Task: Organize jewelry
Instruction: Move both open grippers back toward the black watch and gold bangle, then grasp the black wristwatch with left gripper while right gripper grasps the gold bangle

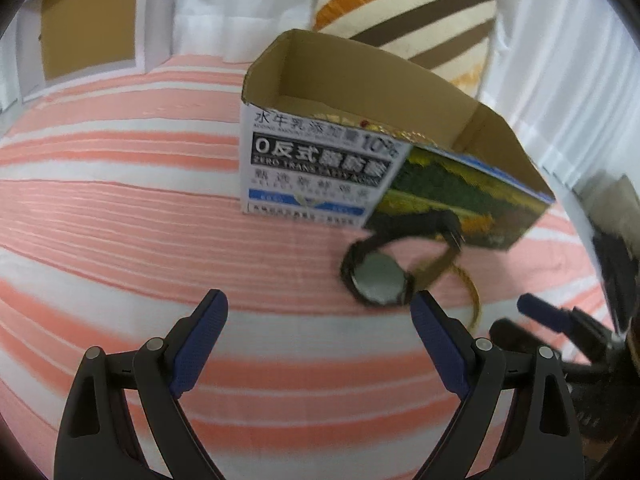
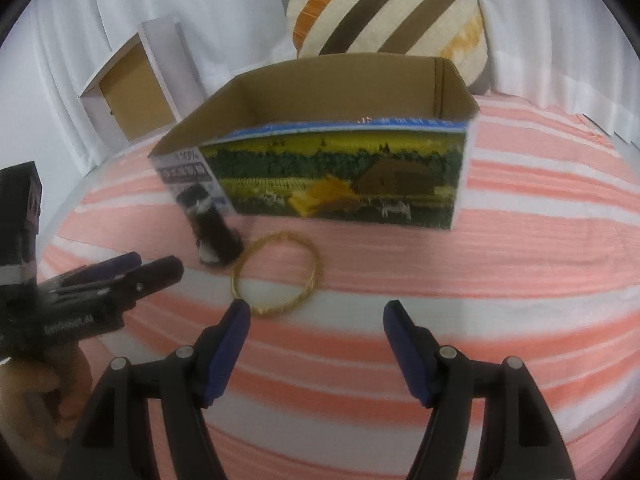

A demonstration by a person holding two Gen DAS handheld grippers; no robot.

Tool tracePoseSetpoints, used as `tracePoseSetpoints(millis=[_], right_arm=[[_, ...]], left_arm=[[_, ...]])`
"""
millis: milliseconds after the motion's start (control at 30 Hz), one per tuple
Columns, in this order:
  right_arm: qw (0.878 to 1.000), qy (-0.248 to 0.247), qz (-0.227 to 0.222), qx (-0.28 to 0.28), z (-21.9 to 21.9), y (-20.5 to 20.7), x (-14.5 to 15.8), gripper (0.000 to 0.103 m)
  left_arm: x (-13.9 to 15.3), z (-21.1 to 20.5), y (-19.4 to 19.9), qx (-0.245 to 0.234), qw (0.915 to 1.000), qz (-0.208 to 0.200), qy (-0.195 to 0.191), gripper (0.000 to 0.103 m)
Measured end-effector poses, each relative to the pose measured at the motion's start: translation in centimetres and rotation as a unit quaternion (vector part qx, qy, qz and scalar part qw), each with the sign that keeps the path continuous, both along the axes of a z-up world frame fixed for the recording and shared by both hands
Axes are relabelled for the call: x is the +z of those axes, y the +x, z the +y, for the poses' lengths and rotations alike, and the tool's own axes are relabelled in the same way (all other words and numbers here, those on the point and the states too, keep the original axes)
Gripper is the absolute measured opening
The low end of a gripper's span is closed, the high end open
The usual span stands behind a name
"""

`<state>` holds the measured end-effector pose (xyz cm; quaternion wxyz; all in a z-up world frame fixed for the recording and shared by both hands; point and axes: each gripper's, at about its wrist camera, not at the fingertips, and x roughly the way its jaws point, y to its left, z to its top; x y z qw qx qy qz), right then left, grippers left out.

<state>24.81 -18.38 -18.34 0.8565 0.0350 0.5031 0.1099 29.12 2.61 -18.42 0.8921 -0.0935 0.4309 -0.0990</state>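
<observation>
An open cardboard box (image 1: pixel 320 172) with printed sides stands on the pink striped bed cover; it also shows in the right wrist view (image 2: pixel 340 176). Gold jewelry (image 1: pixel 404 134) lies inside it. A black wristwatch (image 1: pixel 378 278) lies in front of the box, also in the right wrist view (image 2: pixel 214 236). A gold bangle (image 2: pixel 276 272) lies beside the watch, and its edge shows in the left wrist view (image 1: pixel 472 296). My left gripper (image 1: pixel 320 312) is open, just short of the watch. My right gripper (image 2: pixel 316 312) is open, just short of the bangle.
A striped cushion (image 2: pixel 384 8) leans behind the box. A white box with a brown face (image 2: pixel 136 88) stands at the back left. White curtains (image 2: pixel 224 8) hang behind. The striped cover (image 1: pixel 120 216) stretches left of the box.
</observation>
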Motion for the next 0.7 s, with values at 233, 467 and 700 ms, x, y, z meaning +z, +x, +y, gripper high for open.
tracePoseSetpoints(millis=[233, 467, 700], right_arm=[[1.0, -0.002, 0.0, 0.001, 0.7, 1.5, -0.5, 0.07], [1.0, -0.015, 0.007, 0.018, 1.4, 1.6, -1.4, 0.062], [0.997, -0.058, -0.003, 0.043, 2.8, 1.6, -1.9, 0.019]], left_arm=[[0.1, -1.6, 1.2, -0.012, 0.9997, -0.008, 0.018, 0.093], [0.0, -2.7, 2.1, -0.03, 0.9988, -0.013, 0.038, 0.086], [-0.2, -2.9, 2.1, -0.049, 0.998, -0.022, 0.032, 0.014]])
